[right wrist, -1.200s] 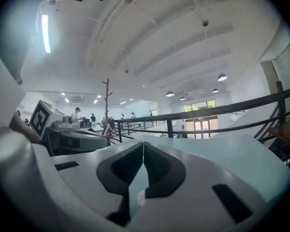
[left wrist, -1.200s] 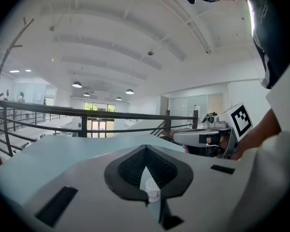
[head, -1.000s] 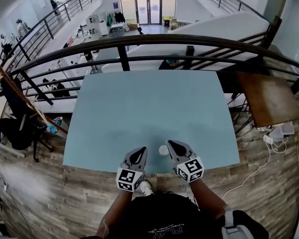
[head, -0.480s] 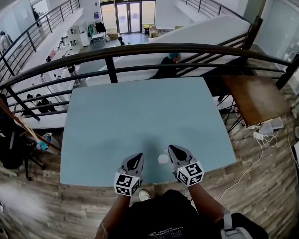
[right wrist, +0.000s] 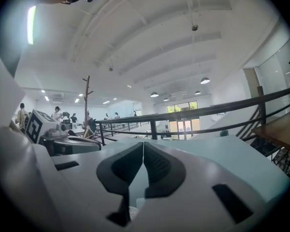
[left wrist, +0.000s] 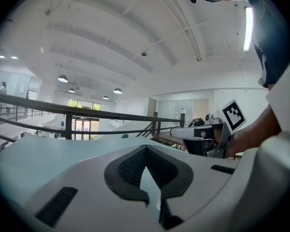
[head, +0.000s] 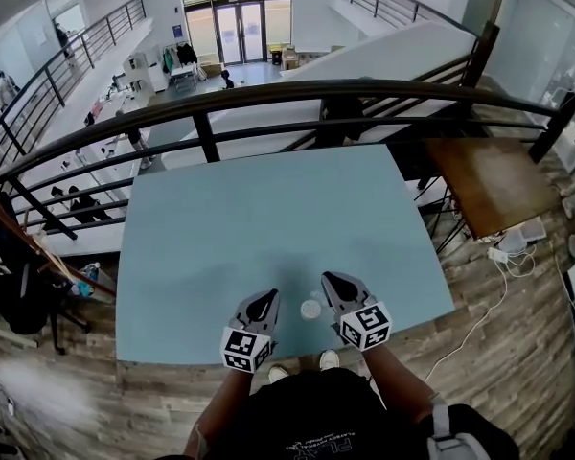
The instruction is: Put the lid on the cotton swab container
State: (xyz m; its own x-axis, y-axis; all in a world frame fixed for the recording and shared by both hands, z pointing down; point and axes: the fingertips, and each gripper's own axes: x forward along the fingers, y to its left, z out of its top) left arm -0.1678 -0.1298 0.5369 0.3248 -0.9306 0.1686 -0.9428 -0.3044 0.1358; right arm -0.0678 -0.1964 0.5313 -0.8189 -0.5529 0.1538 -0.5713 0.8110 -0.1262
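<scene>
cotton swab container [head: 310,309] on the table [head: 268,209] near its front edge, between left gripper [head: 267,297] just to its left and right gripper [head: 329,280] just to its right; railing [head: 268,94] behind the far edge, side table [head: 494,185] beyond the right edge.

Matt plastic and a smooth table over planked wood.
The table [head: 268,209] top is a smooth, matt, pale blue sheet. The left gripper [head: 266,298] and right gripper [head: 329,279] have smooth grey plastic shells with a soft sheen. The fingers [left wrist: 128,167] carry dark, finely ribbed pads that look rubbery. The cubes [head: 246,347] are matt white with black print. The small container [head: 310,309] looks like white plastic. The railing [head: 297,92] is dark, slightly glossy metal. The floor [head: 96,401] is grainy wood plank, and the side table [head: 489,185] is brown wood.
</scene>
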